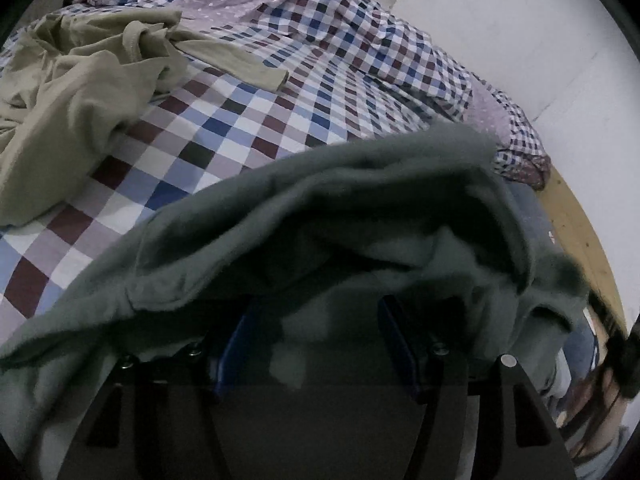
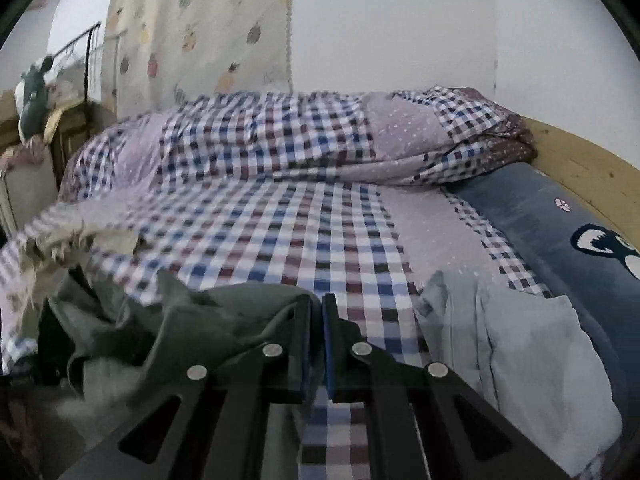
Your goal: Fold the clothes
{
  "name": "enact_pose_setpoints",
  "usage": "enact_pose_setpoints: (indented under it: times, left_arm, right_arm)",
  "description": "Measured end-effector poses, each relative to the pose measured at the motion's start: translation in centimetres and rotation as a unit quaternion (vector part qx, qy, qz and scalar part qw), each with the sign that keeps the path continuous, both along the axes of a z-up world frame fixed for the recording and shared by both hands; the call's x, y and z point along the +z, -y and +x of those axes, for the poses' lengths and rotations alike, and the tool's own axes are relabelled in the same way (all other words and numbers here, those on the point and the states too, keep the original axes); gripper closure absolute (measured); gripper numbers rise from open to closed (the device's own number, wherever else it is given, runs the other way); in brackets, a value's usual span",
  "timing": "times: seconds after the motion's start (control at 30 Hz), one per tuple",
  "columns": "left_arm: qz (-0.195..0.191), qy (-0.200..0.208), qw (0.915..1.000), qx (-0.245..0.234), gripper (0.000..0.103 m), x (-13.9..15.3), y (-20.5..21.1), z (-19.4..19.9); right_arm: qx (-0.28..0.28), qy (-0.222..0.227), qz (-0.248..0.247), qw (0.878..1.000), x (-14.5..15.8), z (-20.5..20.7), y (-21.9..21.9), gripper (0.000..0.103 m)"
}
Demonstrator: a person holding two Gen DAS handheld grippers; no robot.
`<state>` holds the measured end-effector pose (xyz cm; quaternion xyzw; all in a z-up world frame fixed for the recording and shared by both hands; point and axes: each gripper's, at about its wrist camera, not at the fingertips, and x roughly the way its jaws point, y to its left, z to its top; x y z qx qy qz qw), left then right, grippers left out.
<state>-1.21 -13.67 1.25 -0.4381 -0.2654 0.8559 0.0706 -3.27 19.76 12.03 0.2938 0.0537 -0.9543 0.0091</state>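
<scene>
Left wrist view: left claw (image 1: pixel 316 344) spread, thick grey-green fleece garment (image 1: pixel 320 216) draped over its fingers above the checked bed sheet (image 1: pixel 224 128). Right claw (image 2: pixel 318 344) pressed together, pinching that garment's edge (image 2: pixel 224 320).

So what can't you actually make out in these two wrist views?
- Left claw tips: left wrist view, buried under the grey-green garment.
- Whether the right claw pinches that garment's edge: right wrist view, too dark at the pads.
- Beige garment: right wrist view, motion blurred.
- Light grey garment: cut off by the lens edge.
</scene>
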Motion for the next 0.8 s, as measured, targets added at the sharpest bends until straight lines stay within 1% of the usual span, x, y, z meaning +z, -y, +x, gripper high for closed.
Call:
enact_pose_setpoints:
  times: [0.1,0.17,0.23,0.27,0.33,0.4,0.43,0.47,0.5,0.53,0.57,0.6,0.67,0.73,0.8]
  left_arm:
    - [0.007,0.001,0.9999,0.008,0.036,-0.1,0.4,0.0]
    - [0.009,0.002,0.9999,0.011,0.036,-0.1,0.0,-0.1]
    - [0.008,0.002,0.9999,0.012,0.036,-0.1,-0.2,0.0]
    - [0.008,0.002,0.9999,0.012,0.036,-0.1,-0.1,0.1]
    - [0.008,0.003,0.9999,0.013,0.036,0.1,0.2,0.3]
    - [0.013,0.003,0.9998,0.015,0.036,0.1,0.2,0.3]
    - [0.015,0.004,0.9997,0.016,0.036,0.1,0.3,0.5]
    - [0.019,0.003,0.9997,0.018,0.036,0.2,0.5,0.7]
    - [0.023,0.003,0.9996,0.019,0.036,0.2,0.6,1.0]
    - [0.032,0.000,0.9993,0.019,0.036,0.3,0.8,1.2]
    - [0.046,-0.004,0.9988,0.018,0.036,0.5,0.9,1.4]
    - [0.064,-0.011,0.9978,0.016,0.036,0.7,1.1,1.6]
    - [0.110,-0.031,0.9934,0.007,0.037,1.2,1.5,2.0]
    - [0.158,-0.053,0.9861,-0.003,0.038,1.7,1.9,2.3]
    - [0.198,-0.067,0.9779,-0.011,0.038,2.0,2.2,2.4]
  right_arm:
    - [0.038,0.053,0.042,0.997,-2.8,1.1,1.2,0.098]
    - [0.070,0.107,0.067,0.990,-5.4,1.9,1.7,0.097]
    - [0.088,0.142,0.094,0.981,-7.0,2.7,1.9,0.096]
    - [0.093,0.153,0.102,0.978,-7.3,3.1,1.9,0.096]
    - [0.099,0.158,0.104,0.977,-6.7,3.7,1.7,0.095]
    - [0.100,0.144,0.098,0.980,-4.8,4.2,1.7,0.092]
    - [0.103,0.132,0.091,0.982,-3.7,4.3,1.8,0.084]
    - [0.107,0.120,0.083,0.983,-2.5,4.3,2.1,0.068]
    - [0.114,0.107,0.074,0.985,-1.3,4.2,2.5,0.059]
    - [0.120,0.093,0.066,0.986,-0.1,4.0,3.0,0.050]
    - [0.129,0.086,0.064,0.986,0.7,3.6,3.7,0.049]
    - [0.141,0.089,0.075,0.983,0.8,2.9,4.8,0.049]
    - [0.166,0.095,0.095,0.977,0.9,1.4,7.0,0.048]
    - [0.188,0.104,0.115,0.970,0.7,-0.2,9.1,0.048]
    - [0.201,0.128,0.133,0.962,-0.9,-2.3,10.4,0.048]
